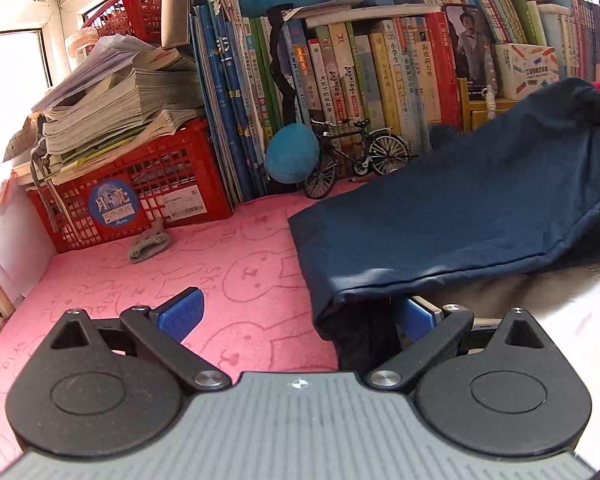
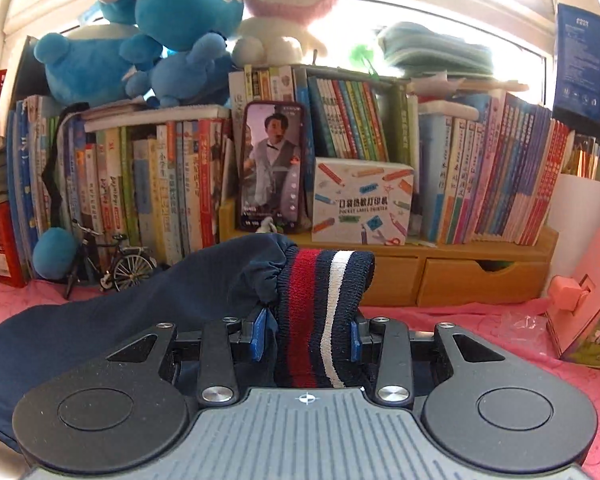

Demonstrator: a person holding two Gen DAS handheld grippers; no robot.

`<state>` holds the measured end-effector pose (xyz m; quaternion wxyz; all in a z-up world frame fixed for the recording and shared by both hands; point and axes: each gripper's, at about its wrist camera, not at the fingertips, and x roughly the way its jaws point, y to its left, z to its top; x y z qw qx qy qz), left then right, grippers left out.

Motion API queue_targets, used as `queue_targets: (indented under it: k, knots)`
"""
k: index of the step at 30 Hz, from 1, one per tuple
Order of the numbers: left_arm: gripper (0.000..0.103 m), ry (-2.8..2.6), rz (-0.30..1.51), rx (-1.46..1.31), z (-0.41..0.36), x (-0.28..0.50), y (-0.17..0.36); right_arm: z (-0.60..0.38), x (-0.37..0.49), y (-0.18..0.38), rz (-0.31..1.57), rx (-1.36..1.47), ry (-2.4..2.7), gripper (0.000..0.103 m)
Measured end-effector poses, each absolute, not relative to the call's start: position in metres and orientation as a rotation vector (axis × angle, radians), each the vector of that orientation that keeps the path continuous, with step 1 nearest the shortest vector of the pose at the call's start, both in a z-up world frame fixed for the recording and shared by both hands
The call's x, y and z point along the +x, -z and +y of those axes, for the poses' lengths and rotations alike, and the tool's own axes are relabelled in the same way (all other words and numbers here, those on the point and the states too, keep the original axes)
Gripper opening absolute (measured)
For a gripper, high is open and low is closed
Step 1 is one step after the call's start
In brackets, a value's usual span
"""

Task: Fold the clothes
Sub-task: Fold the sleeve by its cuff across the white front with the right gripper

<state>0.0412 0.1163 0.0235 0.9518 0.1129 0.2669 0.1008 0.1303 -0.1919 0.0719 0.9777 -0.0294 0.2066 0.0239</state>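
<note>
- The left gripper [image 1: 300,312] has its blue-padded jaws spread wide; the dark navy fabric garment [image 1: 452,216] drapes over the right-hand pad, hiding most of it.
- The garment lies on the pink patterned cloth [image 1: 148,280], rising to the right where the frame cuts it off.
- The right gripper [image 2: 309,334] pinches the garment's striped red, navy and white knitted cuff [image 2: 324,312], which hides most of both pads.
</note>
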Motion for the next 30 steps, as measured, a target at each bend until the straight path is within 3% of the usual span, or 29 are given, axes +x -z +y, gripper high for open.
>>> queue_targets:
  k: [11, 16, 18, 20, 24, 30]
  knots:
    - [0.103, -0.261, 0.62, 0.333, 0.136, 0.043, 0.004, -0.207, 0.15, -0.007, 0.598, -0.135, 0.045, 0.042]
    - [0.103, -0.267, 0.617, 0.353, 0.133, 0.044, 0.005, -0.197, 0.153, 0.01, 0.613, -0.27, 0.087, 0.058]
    - [0.103, -0.262, 0.62, 0.343, 0.135, 0.044, 0.004, -0.194, 0.154, 0.012, 0.6, -0.327, 0.114, 0.084]
    - [0.103, -0.253, 0.627, 0.318, 0.138, 0.045, 0.004, -0.191, 0.154, 0.014, 0.583, -0.388, 0.149, 0.096]
    - [0.103, -0.243, 0.634, 0.289, 0.142, 0.045, 0.003, -0.207, 0.145, 0.0, 0.59, -0.305, 0.102, 0.103]
    - [0.103, -0.237, 0.638, 0.272, 0.144, 0.045, 0.004, -0.23, 0.113, -0.036, 0.538, 0.036, 0.106, 0.103]
